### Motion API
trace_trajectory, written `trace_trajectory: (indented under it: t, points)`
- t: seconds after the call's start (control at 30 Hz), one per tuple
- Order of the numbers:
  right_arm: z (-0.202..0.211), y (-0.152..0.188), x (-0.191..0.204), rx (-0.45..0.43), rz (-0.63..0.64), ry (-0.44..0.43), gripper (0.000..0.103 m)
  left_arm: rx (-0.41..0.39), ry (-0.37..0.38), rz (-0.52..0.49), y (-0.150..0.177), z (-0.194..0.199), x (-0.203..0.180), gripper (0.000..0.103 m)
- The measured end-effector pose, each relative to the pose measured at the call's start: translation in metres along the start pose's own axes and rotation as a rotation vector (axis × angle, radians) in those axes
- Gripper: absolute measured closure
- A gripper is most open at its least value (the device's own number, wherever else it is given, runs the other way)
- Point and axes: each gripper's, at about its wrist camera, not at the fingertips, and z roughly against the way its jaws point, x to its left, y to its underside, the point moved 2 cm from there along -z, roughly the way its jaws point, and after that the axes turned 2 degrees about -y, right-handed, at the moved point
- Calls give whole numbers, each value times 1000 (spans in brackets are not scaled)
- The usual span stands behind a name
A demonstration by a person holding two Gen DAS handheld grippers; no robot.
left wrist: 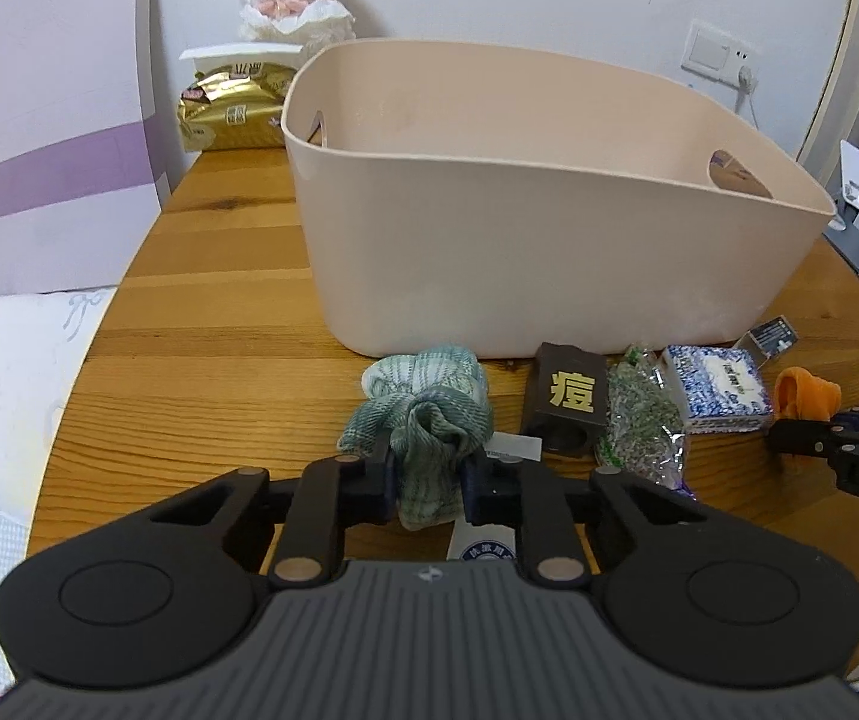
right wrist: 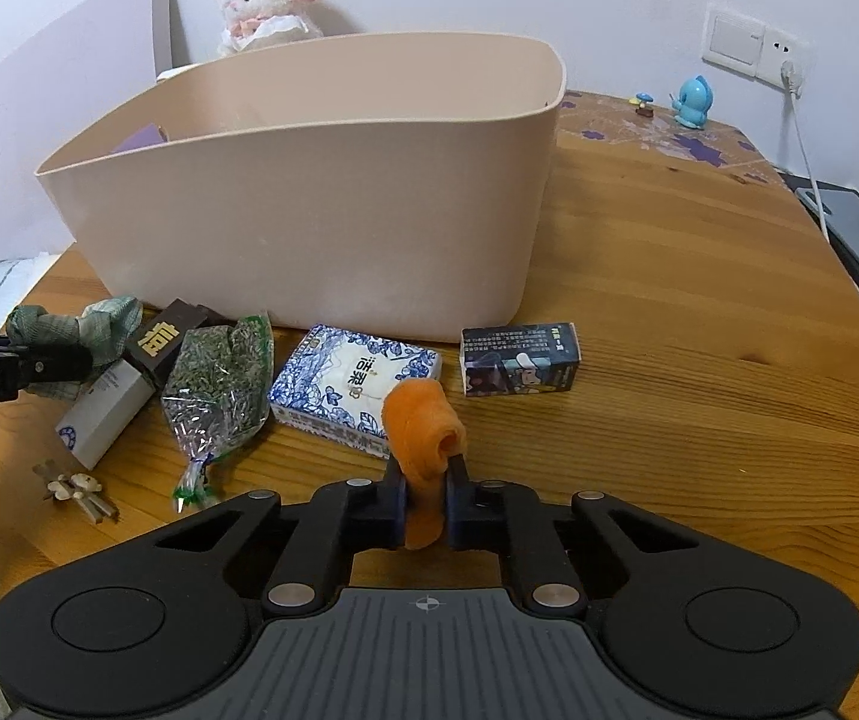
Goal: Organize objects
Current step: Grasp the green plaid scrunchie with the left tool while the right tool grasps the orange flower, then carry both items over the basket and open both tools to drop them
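Along the near edge of the wooden table [right wrist: 699,312], in front of the beige plastic bin [right wrist: 321,210], both grippers were loaded. The left gripper [left wrist: 428,489] had its jaws clamped on a bunched green-and-white woven cloth [left wrist: 423,414], most of which lay crumpled on the table ahead of the fingertips. The right gripper [right wrist: 426,501] pinched a rolled orange fleece cloth [right wrist: 423,426], its curl standing up above the jaws.

Both fabrics were soft and limp, so the likeliest trouble was sagging: a trailing fold of the green cloth could catch the bin's tall smooth rim and hang outside, or drag the neighbouring dark brown box [left wrist: 567,399] and crinkly clear bag of dried herbs [right wrist: 219,384] as it rose. The orange roll was held only by a thin pinch and could unroll or slip. The blue-and-white patterned tissue pack [right wrist: 357,384] and the small printed carton [right wrist: 519,360] lay close by, near the bin's wall, and the two grippers might crowd each other at the rim.
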Motion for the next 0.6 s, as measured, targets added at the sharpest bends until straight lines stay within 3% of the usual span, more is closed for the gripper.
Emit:
trace_trajectory:
  t: [0.6]
  points:
    - [71, -14, -1, -172, 19, 3, 92, -169, -33, -25, -15, 80, -12, 82]
